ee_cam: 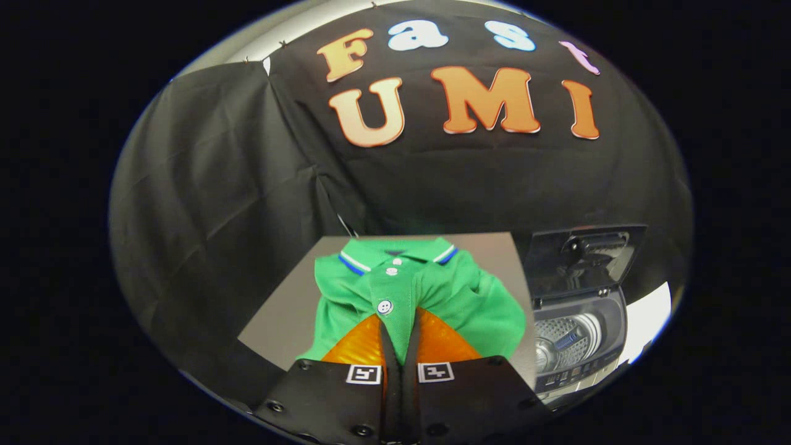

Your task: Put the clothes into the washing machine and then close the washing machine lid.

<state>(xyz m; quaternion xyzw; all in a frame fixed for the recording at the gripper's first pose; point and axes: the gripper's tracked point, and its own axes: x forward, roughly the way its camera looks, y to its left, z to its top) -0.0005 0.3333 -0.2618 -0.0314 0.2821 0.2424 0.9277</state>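
A green polo shirt with a white-and-blue trimmed collar and white buttons lies crumpled on a grey table. My gripper sits over the shirt's front, just below the lower button. Its fingers are drawn close together, with a narrow fold of the green cloth pinched between them. To the right of the table stands a small top-loading washing machine. Its dark lid is raised upright, and the metal drum shows inside the opening.
Black cloth walls close off the booth behind and to the left of the table. A white surface shows past the washer on the right. The washer's control strip faces me along its front edge.
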